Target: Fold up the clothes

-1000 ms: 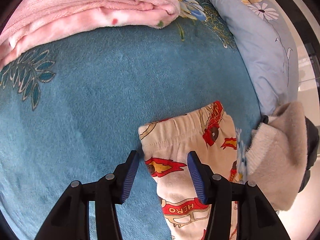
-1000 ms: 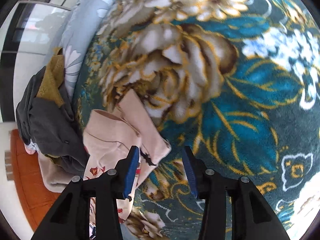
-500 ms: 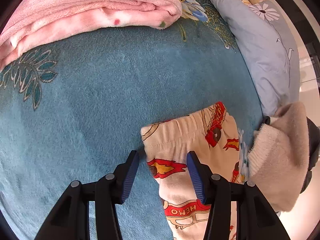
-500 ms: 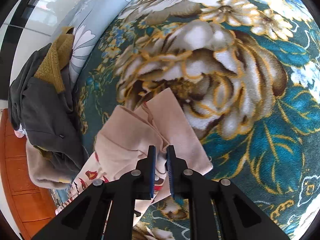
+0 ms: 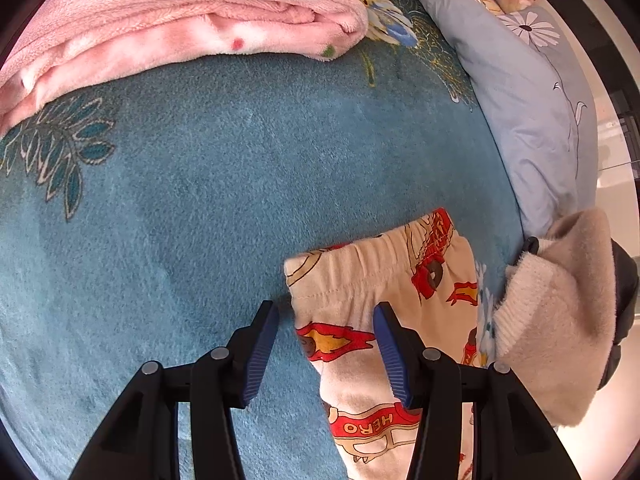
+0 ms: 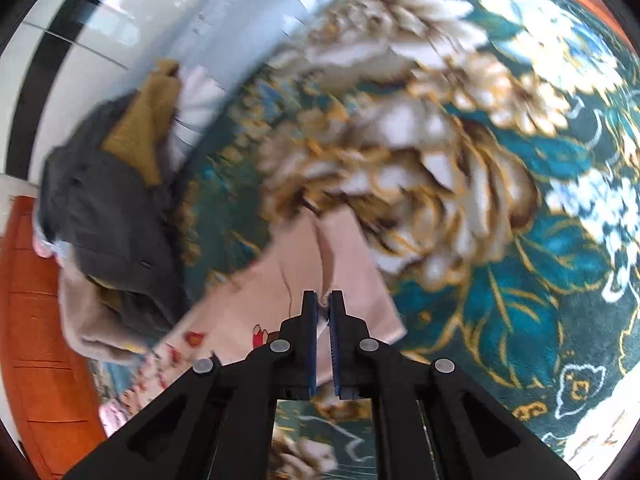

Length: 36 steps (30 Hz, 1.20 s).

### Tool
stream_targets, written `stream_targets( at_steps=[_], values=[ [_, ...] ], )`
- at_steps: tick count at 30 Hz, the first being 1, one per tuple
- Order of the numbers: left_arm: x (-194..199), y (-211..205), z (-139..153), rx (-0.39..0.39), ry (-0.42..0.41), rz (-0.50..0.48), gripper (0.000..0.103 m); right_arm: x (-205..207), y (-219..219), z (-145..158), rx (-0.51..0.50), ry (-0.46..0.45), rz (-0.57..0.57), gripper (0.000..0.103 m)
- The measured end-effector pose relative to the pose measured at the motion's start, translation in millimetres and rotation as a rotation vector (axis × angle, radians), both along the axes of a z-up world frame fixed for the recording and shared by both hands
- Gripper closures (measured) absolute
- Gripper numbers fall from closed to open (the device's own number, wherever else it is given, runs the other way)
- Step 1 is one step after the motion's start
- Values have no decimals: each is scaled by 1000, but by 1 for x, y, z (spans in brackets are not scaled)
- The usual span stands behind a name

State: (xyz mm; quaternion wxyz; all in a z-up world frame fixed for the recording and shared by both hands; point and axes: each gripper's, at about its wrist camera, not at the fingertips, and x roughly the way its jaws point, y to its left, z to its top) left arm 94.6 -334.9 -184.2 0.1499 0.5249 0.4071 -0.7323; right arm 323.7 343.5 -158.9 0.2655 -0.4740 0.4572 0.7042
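Cream child's trousers [image 5: 380,292] with red car prints lie on the teal blanket [image 5: 200,200], waistband toward the far side. My left gripper [image 5: 324,316] hovers open over the waistband's left corner, one finger on either side of the cloth's edge. In the right wrist view the trousers' pale leg end [image 6: 304,276] shows its plain inner side, and my right gripper [image 6: 324,300] is shut on a fold of it. That view is blurred by motion.
A folded pink blanket [image 5: 172,20] lies at the far side. A light blue floral pillow [image 5: 528,100] sits at the right edge. A heap of beige, grey and mustard clothes [image 6: 104,208] rests at the bed's edge, seen too as beige fleece [image 5: 560,308].
My right gripper closed on the trousers' leg end and has lifted and swung with it. The left gripper stayed open and barely shifted.
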Motion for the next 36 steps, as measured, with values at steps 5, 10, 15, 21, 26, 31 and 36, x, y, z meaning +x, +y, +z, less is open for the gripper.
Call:
stream_targets(
  at_steps=[5, 10, 15, 21, 26, 31, 36],
  values=[
    [-5, 1, 0, -11, -6, -4, 50, 10, -5, -10, 26, -25, -8, 95],
    [-4, 0, -1, -2, 1, 21, 50, 7, -3, -12, 62, -39, 27, 85],
    [-4, -2, -2, 16, 6, 48, 50, 3, -5, -19, 62, -46, 36, 69],
    [-7, 2, -2, 14, -7, 55, 69, -8, -12, -20, 38, -50, 44, 73],
    [-6, 7, 13, -40, -19, 66, 88, -18, -19, -9, 61, -53, 74, 91],
    [-4, 11, 64, -48, 77, 20, 89, -23, -7, 42, 80, 72, 105, 93],
    [29, 3, 112, -21, 179, -24, 89, -4, 13, 98, 87, 202, 112, 95]
  ],
)
